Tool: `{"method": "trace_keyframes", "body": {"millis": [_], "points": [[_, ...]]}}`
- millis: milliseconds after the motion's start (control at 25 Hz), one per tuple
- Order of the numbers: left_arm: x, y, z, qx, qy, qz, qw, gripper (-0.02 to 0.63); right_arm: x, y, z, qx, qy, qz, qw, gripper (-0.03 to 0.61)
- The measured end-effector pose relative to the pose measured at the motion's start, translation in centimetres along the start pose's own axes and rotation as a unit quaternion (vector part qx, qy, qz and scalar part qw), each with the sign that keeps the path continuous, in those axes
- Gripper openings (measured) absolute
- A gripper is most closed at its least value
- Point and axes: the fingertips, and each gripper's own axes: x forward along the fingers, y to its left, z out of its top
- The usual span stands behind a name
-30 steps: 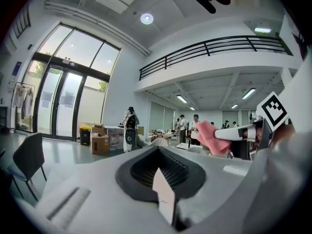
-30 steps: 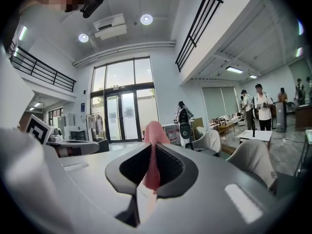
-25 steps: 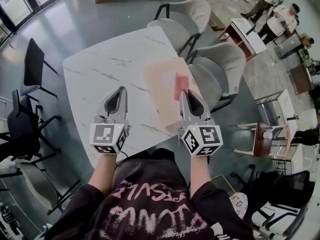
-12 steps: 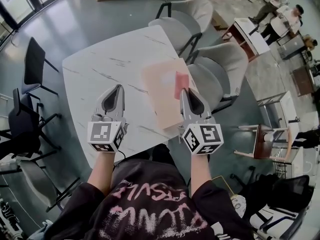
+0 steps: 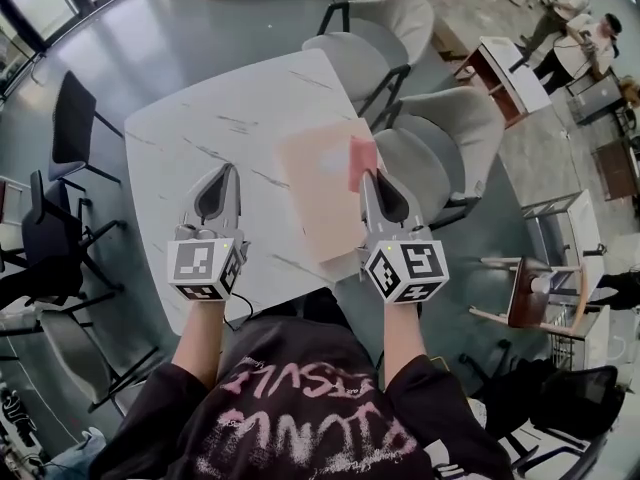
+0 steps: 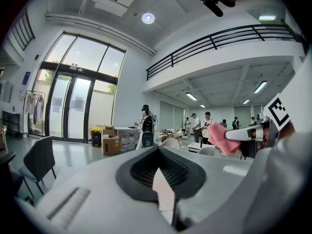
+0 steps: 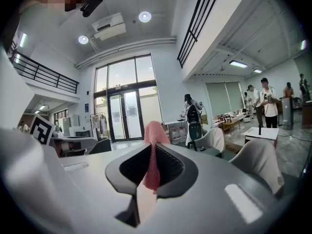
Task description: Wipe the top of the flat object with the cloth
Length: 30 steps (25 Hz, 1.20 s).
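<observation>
Right tool point(image 5: 374, 178) clamped on cloth point(image 5: 362, 158), over far part of board point(image 5: 318, 200). Board lies at right edge of tabletop point(image 5: 200, 128). Left tool point(image 5: 222, 173) closed, empty, beside board. Risk: unbraced board may slide off edge under wiping push; thin pinch may lose cloth.

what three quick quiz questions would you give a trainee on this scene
1. True or false: the left gripper holds the cloth.
2. What colour is the cloth? A blue, B pink, C green.
3. Fill in: the board lies on the white ____.

Key:
1. False: the right gripper is shut on it; the left is shut and empty.
2. B.
3. table.
</observation>
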Motion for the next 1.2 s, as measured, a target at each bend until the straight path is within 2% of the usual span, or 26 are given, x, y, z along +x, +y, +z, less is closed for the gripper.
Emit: {"method": "trace_keyframes", "body": {"millis": [640,1000,1200], "points": [[2.6,-0.2,-1.5,-0.009,0.014,0.018,0.9997,0.0,3.0,-1.3,-1.6,0.004,0.03,0.032,0.999,0.046],[3.1,0.3,-2.8,-0.022,0.013,0.035,0.999,0.0,4.5,-1.5,-4.0,0.01,0.058,0.047,0.997,0.046],[3.7,-0.1,-3.9,-0.026,0.013,0.026,0.9992,0.0,5.1,-1.8,-5.5,0.016,0.075,0.051,0.996,0.046]]}}
